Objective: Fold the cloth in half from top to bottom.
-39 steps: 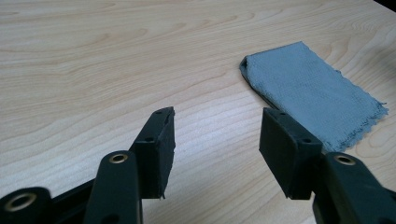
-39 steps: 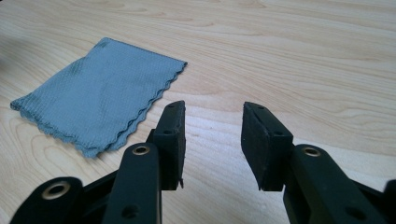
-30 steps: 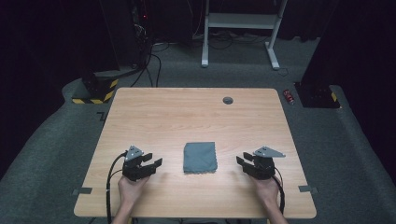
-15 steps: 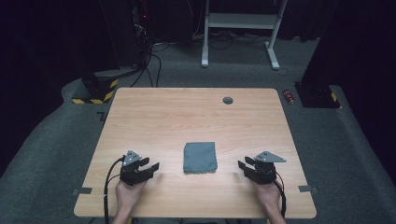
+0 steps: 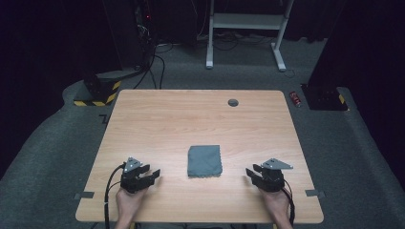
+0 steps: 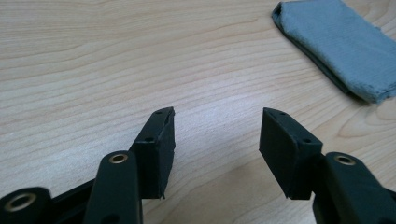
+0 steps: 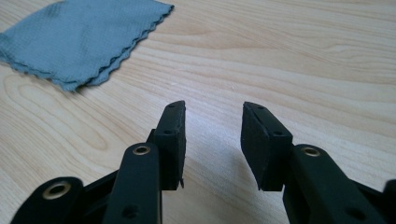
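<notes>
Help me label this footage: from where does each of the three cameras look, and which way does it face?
High view: fixed above the person's side, looking forward and down on the table; forearms, left gripper and right gripper enter from the bottom.
Left gripper view: rides the left gripper, low over the wood, its open black jaws rising from below; folded grey cloth at upper right.
Right gripper view: rides the right gripper, open jaws below; cloth at upper left.
Shared: all three show the cloth and the wood tabletop.

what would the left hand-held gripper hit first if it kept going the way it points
Probably nothing but bare table. The left hand-held gripper, jaws open and empty, aims past the folded grey cloth, which lies off to one side of its line.
</notes>
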Action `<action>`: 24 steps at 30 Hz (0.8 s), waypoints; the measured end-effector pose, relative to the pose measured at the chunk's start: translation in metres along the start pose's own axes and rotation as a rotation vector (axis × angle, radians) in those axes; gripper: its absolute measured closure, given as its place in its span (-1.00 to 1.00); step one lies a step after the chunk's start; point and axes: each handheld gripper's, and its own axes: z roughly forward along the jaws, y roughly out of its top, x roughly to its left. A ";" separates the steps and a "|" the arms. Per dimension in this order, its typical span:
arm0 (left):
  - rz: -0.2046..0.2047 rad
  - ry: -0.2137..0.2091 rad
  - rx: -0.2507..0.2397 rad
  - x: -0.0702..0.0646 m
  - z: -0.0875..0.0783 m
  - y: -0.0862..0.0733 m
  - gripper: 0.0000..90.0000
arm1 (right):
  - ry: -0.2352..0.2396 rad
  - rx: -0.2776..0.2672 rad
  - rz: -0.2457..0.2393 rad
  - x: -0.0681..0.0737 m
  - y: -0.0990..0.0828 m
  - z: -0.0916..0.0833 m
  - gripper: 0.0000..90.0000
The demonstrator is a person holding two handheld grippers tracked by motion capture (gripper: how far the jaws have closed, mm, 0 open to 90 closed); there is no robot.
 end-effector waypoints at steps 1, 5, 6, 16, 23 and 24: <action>0.002 0.008 0.004 -0.001 0.000 -0.001 0.02 | -0.003 0.002 -0.003 -0.001 -0.001 0.000 0.34; 0.023 0.032 0.009 -0.002 0.000 -0.002 0.02 | -0.018 0.011 -0.005 -0.002 -0.003 0.000 0.34; 0.029 0.038 0.011 -0.002 0.000 -0.002 0.02 | -0.019 0.013 -0.007 -0.003 -0.004 0.000 0.34; 0.070 0.078 0.011 -0.007 0.000 -0.004 0.01 | -0.056 0.038 -0.026 -0.004 -0.009 0.000 0.33; 0.112 0.106 0.023 -0.012 0.002 -0.004 -0.04 | -0.078 0.042 -0.061 -0.001 -0.009 0.000 0.27; 0.113 0.107 0.024 -0.012 0.002 -0.004 -0.05 | -0.086 0.041 -0.072 0.001 -0.010 0.000 0.27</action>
